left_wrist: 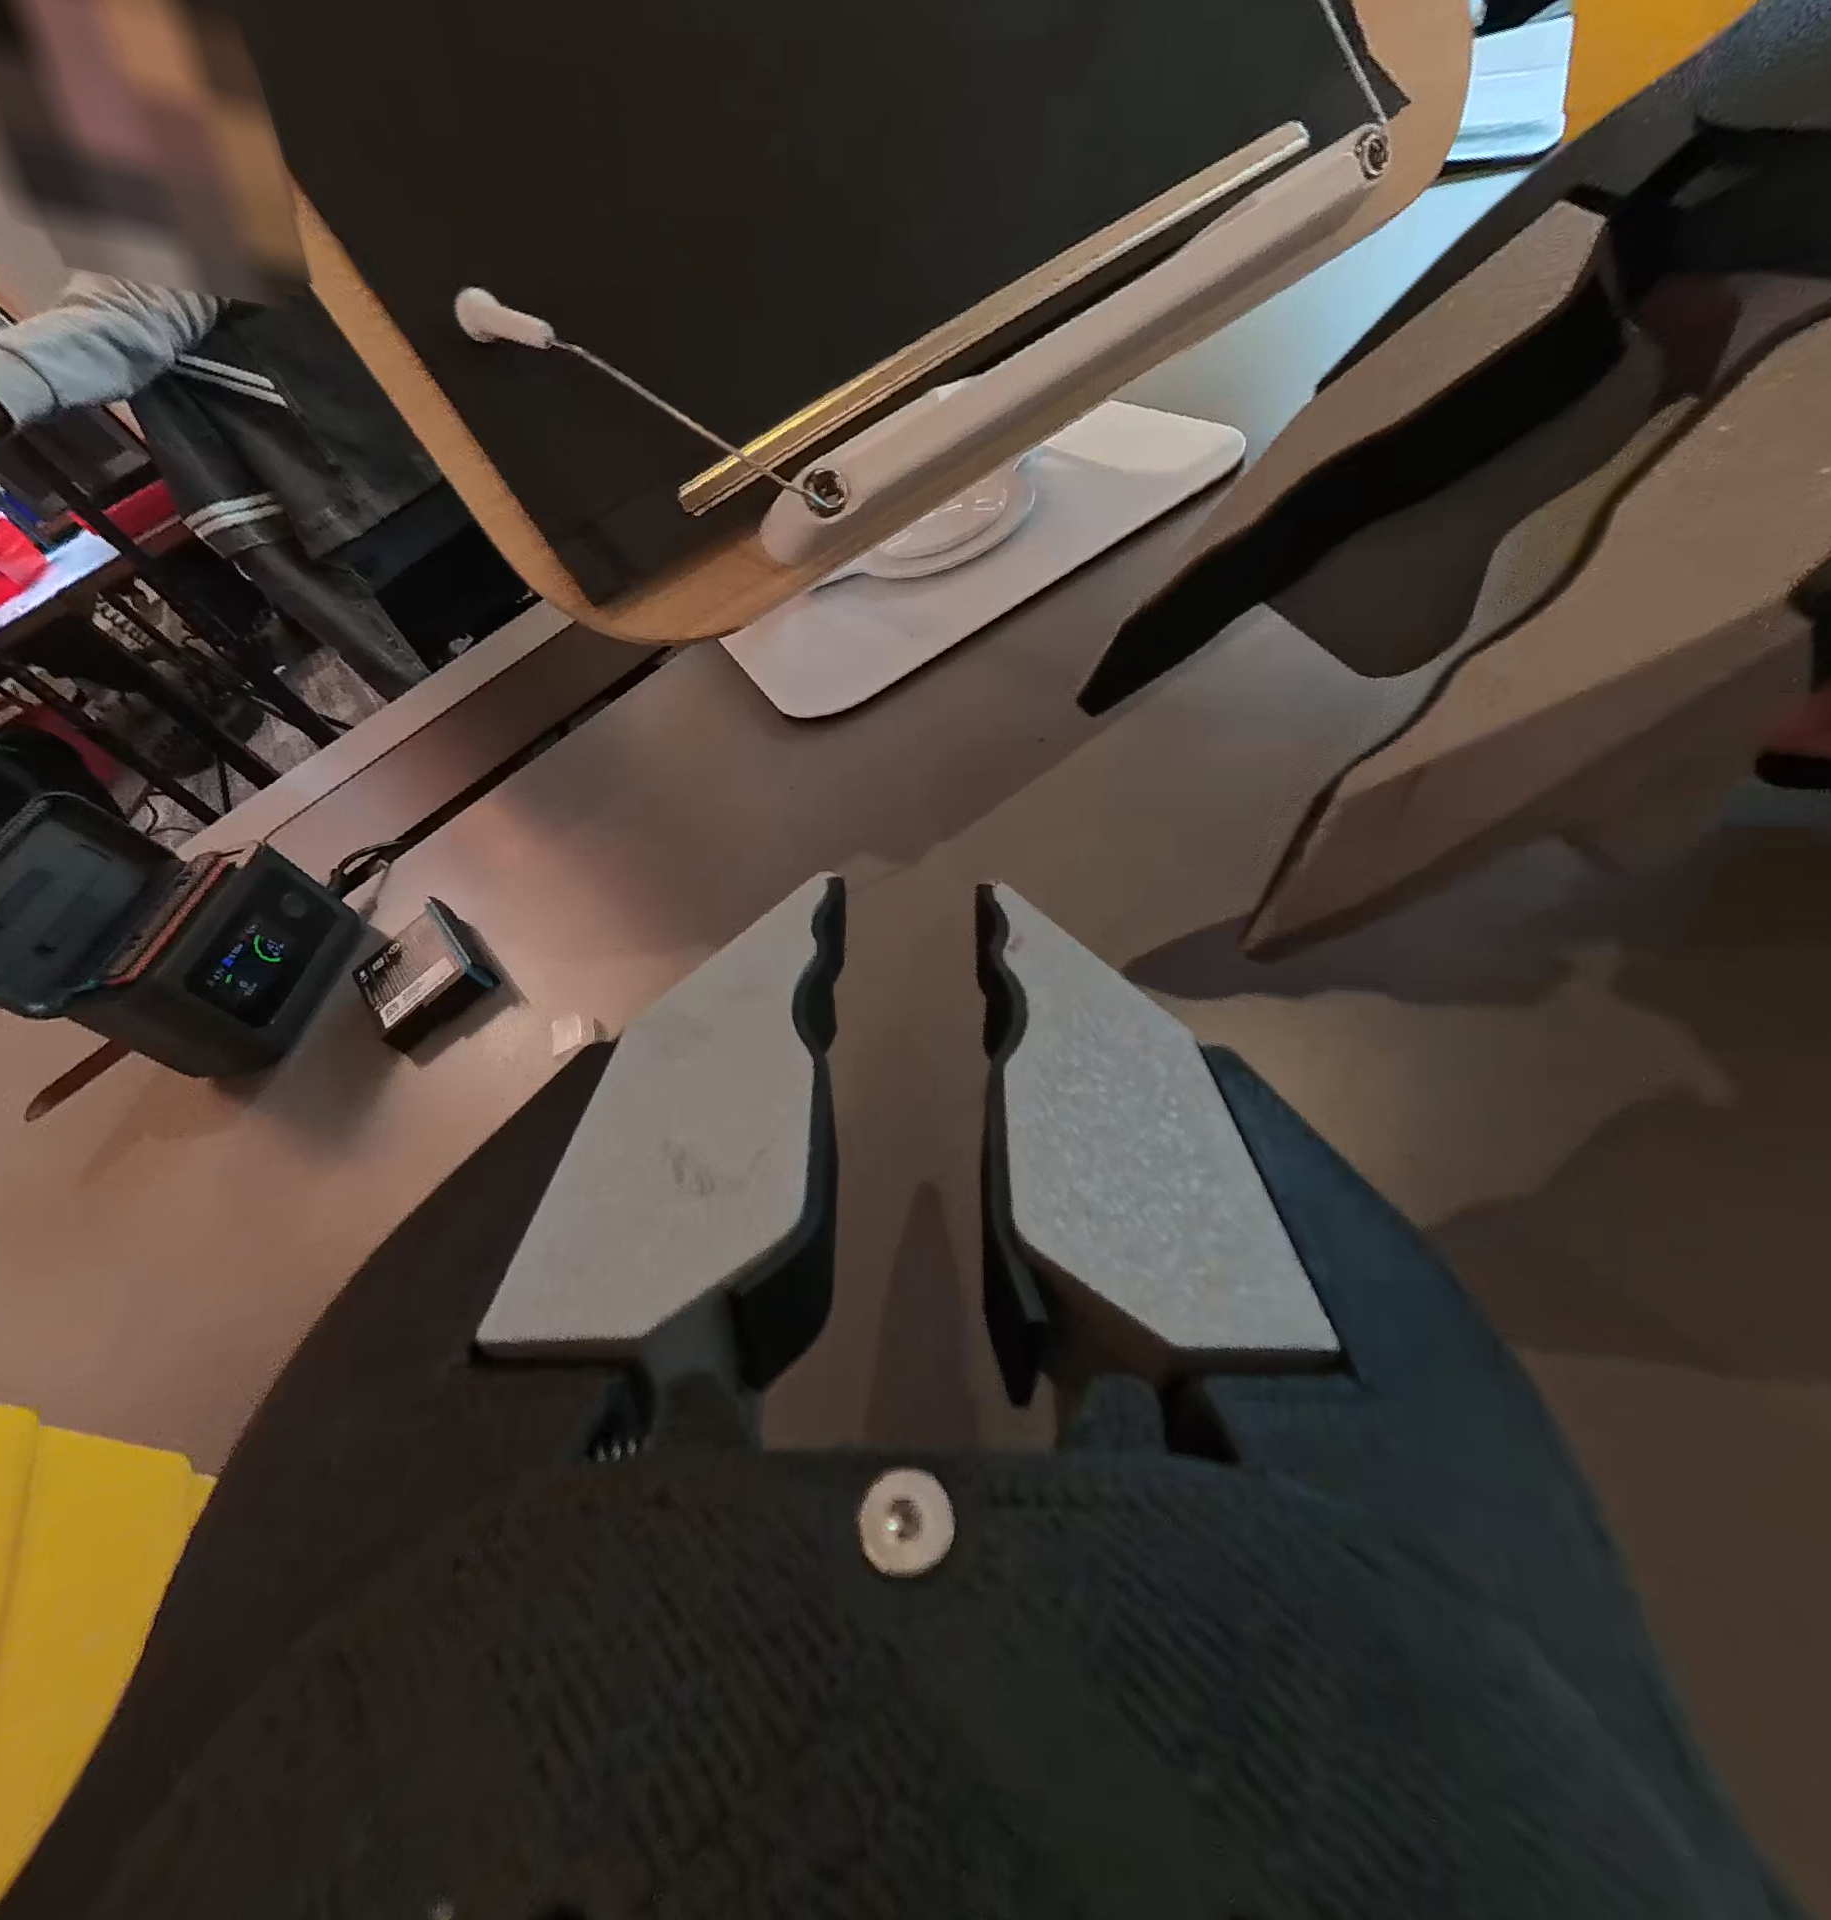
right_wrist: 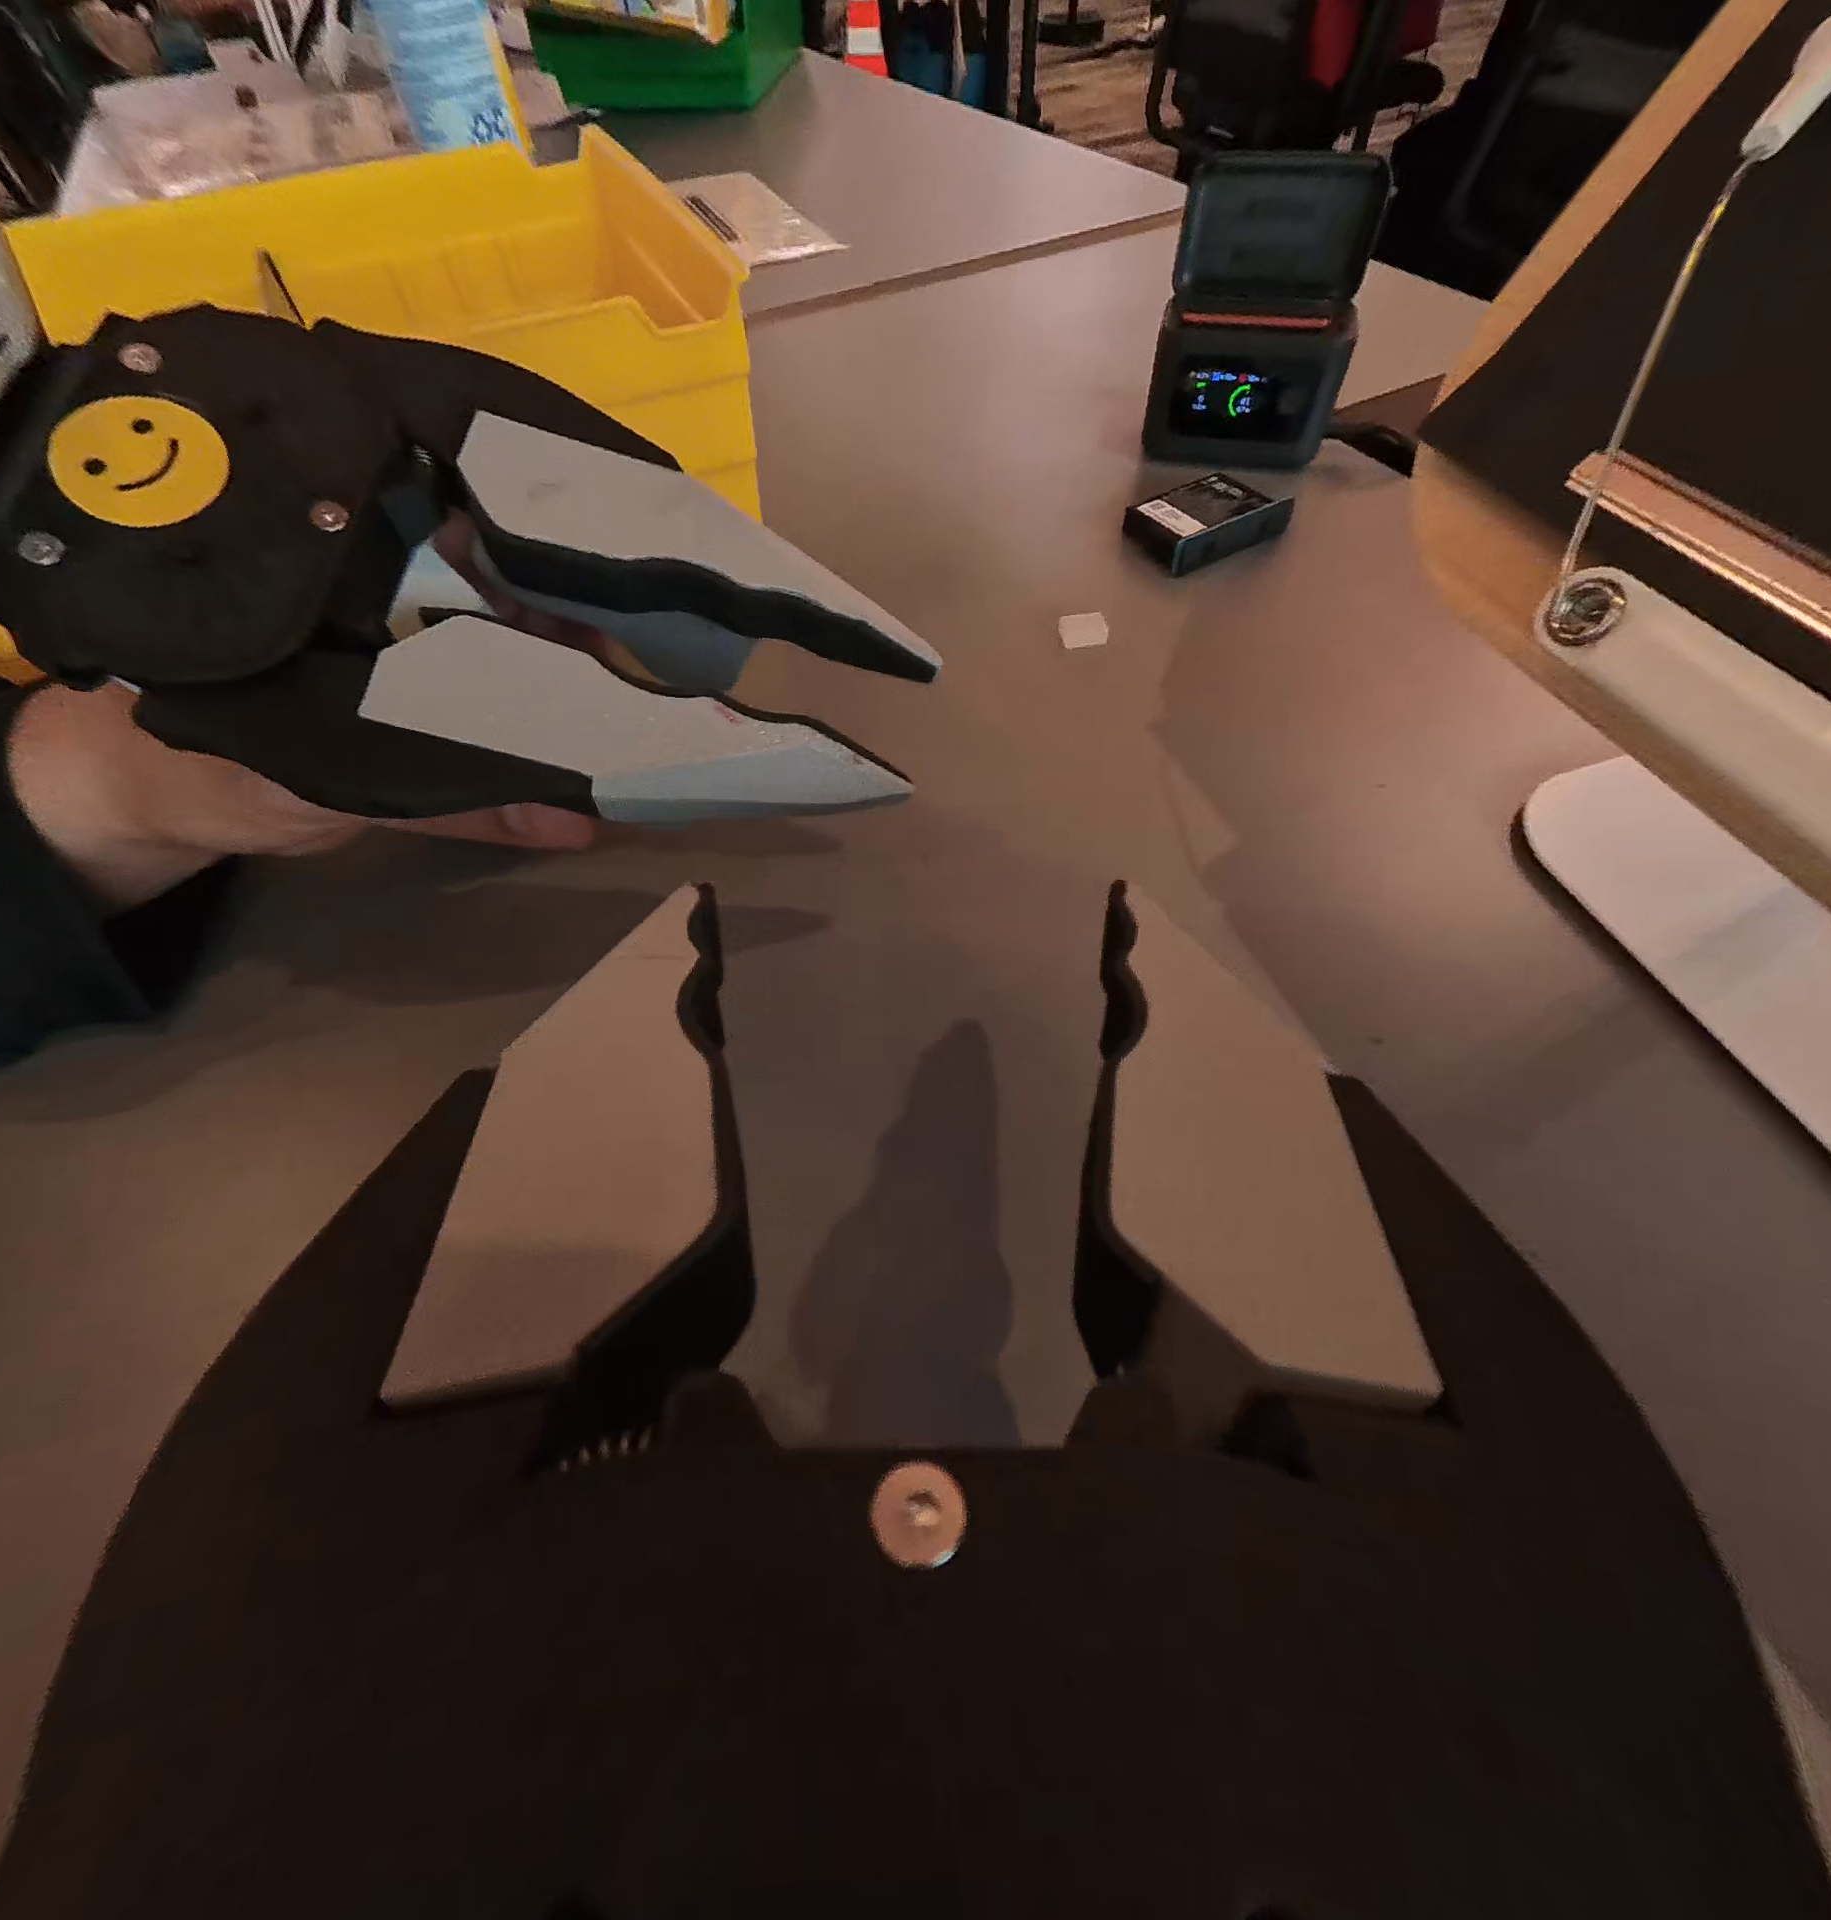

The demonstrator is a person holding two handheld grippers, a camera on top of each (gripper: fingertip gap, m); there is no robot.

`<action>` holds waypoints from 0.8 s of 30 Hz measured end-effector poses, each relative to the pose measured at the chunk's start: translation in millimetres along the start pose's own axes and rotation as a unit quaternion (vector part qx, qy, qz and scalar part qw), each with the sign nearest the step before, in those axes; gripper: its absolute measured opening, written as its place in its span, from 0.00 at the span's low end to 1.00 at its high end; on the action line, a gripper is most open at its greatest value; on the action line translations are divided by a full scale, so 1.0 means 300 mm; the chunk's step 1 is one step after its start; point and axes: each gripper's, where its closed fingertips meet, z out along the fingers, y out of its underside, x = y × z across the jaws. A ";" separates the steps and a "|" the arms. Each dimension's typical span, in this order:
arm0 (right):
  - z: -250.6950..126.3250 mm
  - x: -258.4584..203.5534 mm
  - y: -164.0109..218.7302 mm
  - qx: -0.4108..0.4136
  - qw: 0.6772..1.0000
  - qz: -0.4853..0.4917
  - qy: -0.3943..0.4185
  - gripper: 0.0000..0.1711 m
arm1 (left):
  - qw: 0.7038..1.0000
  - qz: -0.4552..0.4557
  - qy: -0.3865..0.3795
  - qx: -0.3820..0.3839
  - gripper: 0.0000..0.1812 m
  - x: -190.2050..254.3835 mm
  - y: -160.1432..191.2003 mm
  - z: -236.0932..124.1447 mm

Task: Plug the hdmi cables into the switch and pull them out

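Two grippers show, the left gripper [right_wrist: 906,727] and the right gripper [right_wrist: 909,904], each with two jaws standing apart. On the tabletop [right_wrist: 994,727] stands one dark charging case [right_wrist: 1249,384] with a lit screen; just beside it lies one small black battery [right_wrist: 1207,530], and near that one tiny white square [right_wrist: 1084,630]. Well left of the case sits one yellow bin [right_wrist: 578,312]; to its right, one white-based stand [right_wrist: 1721,883].

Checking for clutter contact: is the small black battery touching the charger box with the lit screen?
Apart. The right wrist view shows bare table between the small black battery and the charger box; the left wrist view shows the same gap.
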 end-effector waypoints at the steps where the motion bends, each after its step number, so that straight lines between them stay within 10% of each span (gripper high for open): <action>1: -0.002 -0.001 -0.005 0.006 1.000 0.006 -0.003 0.43 | 1.000 -0.005 -0.001 0.002 0.13 -0.004 -0.002 -0.002; 24: 0.077 0.052 -0.018 0.013 0.999 0.046 0.025 0.42 | 0.999 -0.012 -0.043 0.031 0.11 -0.052 -0.021 -0.025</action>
